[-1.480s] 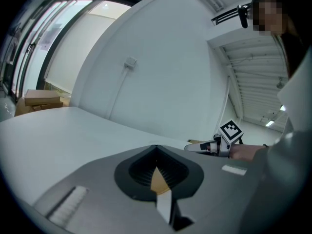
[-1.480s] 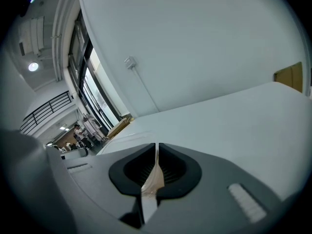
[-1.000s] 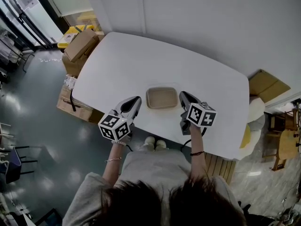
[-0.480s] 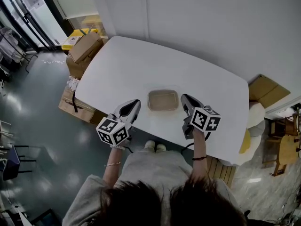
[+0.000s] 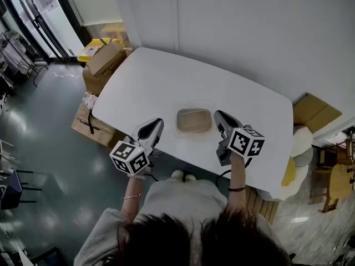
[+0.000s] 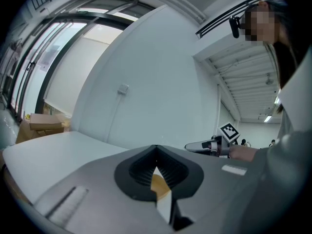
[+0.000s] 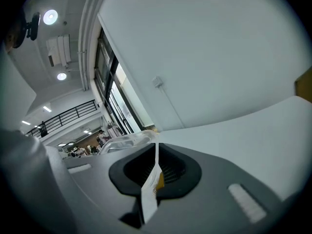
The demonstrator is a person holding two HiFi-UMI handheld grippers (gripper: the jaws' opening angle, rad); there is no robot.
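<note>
At the far left, cardboard boxes (image 5: 105, 59) stand on the floor beside the white table (image 5: 166, 76). Your left gripper (image 5: 154, 124) hangs over the table's near edge, just left of the container. Its jaws are pressed together with nothing between them. The brown container with a clear lid (image 5: 194, 121) lies on the table between your two grippers, near both, and in the head view neither touches it. Your right gripper (image 5: 220, 117) sits just right of it, jaws likewise closed and empty. Its own view catches the clear lid at its left.
</note>
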